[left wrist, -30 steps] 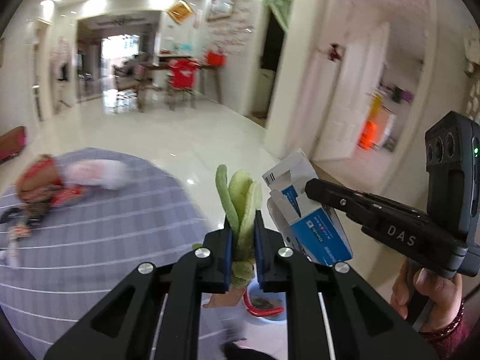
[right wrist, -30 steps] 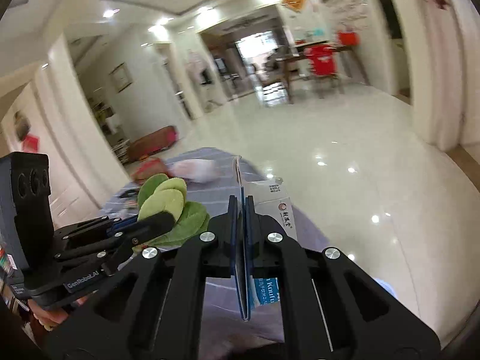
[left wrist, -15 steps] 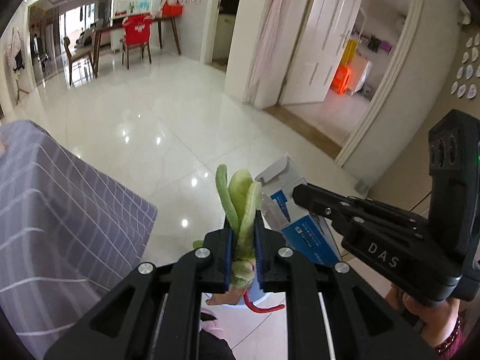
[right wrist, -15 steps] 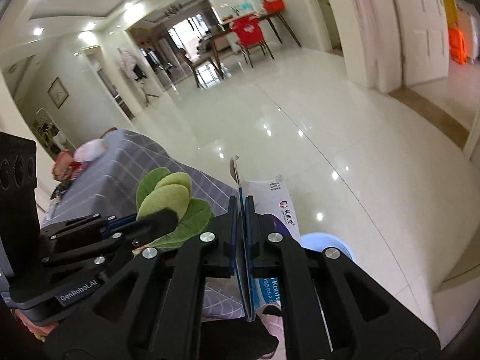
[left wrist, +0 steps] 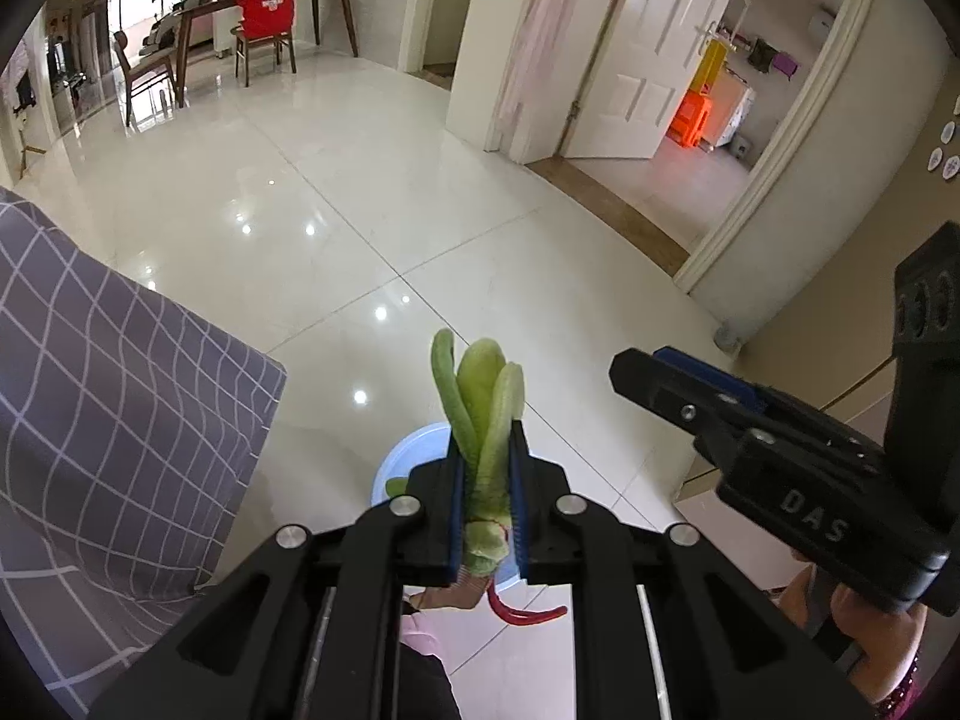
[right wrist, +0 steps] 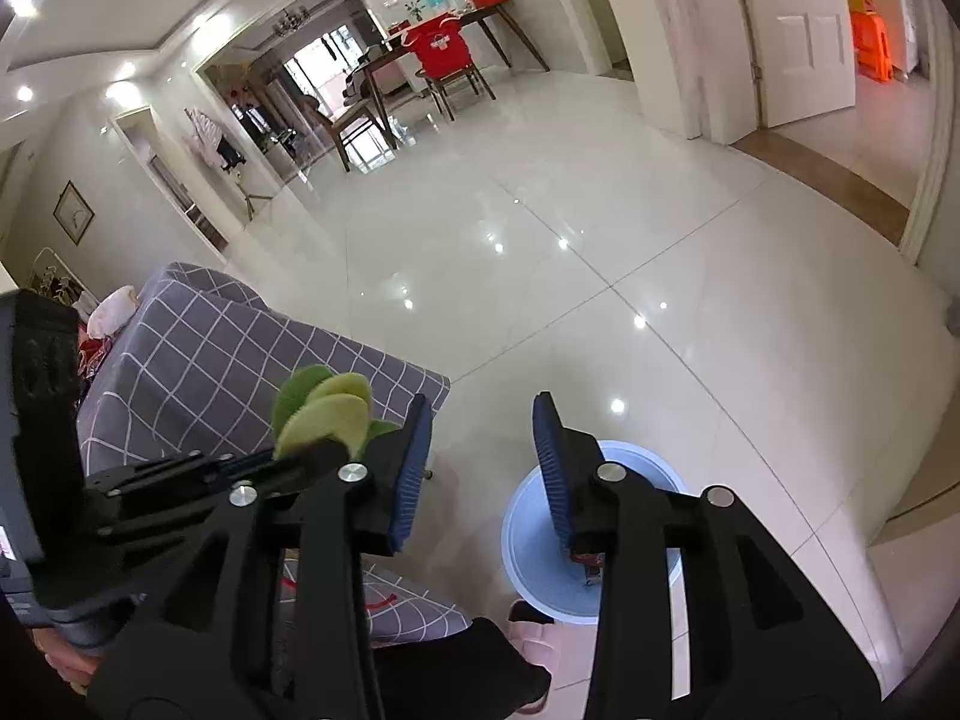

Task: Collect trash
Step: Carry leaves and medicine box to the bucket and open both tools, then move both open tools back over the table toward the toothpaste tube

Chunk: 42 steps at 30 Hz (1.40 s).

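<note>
Left gripper (left wrist: 486,504): closed tight on a green plush leaf toy (left wrist: 483,414), whose leaves stand up out of the blue pads; a red curl of the toy hangs out beneath the fingers
Left gripper's place: held over the near rim of the pale blue bin (left wrist: 399,462), most of which hides behind the fingers in the left wrist view
Right gripper (right wrist: 480,468): jaws spread wide with nothing between the blue ribbed pads (right wrist: 411,468)
Right gripper's place: held above the floor, its right-hand finger over the bin (right wrist: 540,570); in the left wrist view it shows at the right edge, gripped by the person's hand (left wrist: 864,618)
Plush leaf toy, right wrist view (right wrist: 327,414): sticks up from the left gripper just beside the right gripper's left-hand finger
Bin: round, pale blue, stands on the glossy white tile floor (right wrist: 600,276) near the corner of the grey checked cloth (right wrist: 240,360); something small and red and blue lies inside at its near side, too hidden by the finger to name
Grey checked cloth: drapes over a low piece of furniture at the left, with a white bag and red clutter (right wrist: 102,324) at its far end
Background: wooden dining table with a chair draped in red (right wrist: 444,54), and an open white door (right wrist: 798,30)
</note>
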Each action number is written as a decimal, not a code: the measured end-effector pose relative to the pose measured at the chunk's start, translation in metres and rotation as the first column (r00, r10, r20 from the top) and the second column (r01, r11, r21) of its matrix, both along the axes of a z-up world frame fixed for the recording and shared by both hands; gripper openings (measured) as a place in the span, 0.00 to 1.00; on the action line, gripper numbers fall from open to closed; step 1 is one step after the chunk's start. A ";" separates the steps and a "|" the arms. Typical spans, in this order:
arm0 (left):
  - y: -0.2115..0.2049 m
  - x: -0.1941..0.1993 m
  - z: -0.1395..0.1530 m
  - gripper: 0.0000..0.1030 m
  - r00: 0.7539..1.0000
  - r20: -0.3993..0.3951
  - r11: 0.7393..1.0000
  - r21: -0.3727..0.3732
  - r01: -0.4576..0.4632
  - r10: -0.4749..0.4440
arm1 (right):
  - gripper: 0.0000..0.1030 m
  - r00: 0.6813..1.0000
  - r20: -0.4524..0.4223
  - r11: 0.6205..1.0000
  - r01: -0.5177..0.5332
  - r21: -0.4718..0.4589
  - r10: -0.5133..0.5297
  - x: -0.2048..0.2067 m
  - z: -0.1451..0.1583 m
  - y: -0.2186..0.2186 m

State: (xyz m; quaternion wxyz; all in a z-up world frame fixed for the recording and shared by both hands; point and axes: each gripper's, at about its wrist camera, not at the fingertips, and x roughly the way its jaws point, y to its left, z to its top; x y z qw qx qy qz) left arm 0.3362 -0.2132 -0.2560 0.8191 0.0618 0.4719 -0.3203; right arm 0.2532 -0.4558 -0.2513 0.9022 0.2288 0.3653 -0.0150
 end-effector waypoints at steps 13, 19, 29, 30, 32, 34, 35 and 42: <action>-0.020 -0.007 0.004 0.13 0.999 0.016 0.999 0.010 0.049 -0.049 | 0.48 0.995 0.054 0.996 0.083 -0.029 -0.082 -0.025 0.023 -0.009; -0.036 -0.009 0.024 0.16 0.995 0.050 0.996 0.017 0.086 -0.086 | 0.56 0.976 0.118 0.975 0.193 -0.106 -0.181 -0.041 0.040 -0.014; -0.034 -0.016 0.046 0.76 0.992 0.111 0.998 0.020 0.055 -0.057 | 0.59 0.961 0.157 0.965 0.244 -0.097 -0.227 -0.054 0.054 -0.023; -0.032 -0.017 0.047 0.76 0.992 0.117 0.998 0.024 0.052 -0.054 | 0.60 0.962 0.155 0.966 0.241 -0.093 -0.225 -0.054 0.054 -0.020; -0.027 -0.019 0.051 0.76 0.991 0.128 0.999 0.026 0.047 -0.050 | 0.60 0.963 0.157 0.968 0.235 -0.090 -0.220 -0.055 0.056 -0.017; -0.019 -0.022 0.058 0.76 0.990 0.138 0.999 0.025 0.033 -0.036 | 0.63 0.966 0.158 0.971 0.220 -0.089 -0.205 -0.055 0.062 -0.012; -0.013 -0.024 0.063 0.76 0.988 0.151 0.999 0.029 0.023 -0.027 | 0.65 0.969 0.156 0.974 0.208 -0.087 -0.193 -0.054 0.065 -0.009; 0.048 -0.031 0.103 0.77 0.964 0.252 0.992 0.067 -0.105 0.085 | 0.80 0.978 0.172 0.983 0.140 -0.121 -0.118 -0.049 0.090 0.028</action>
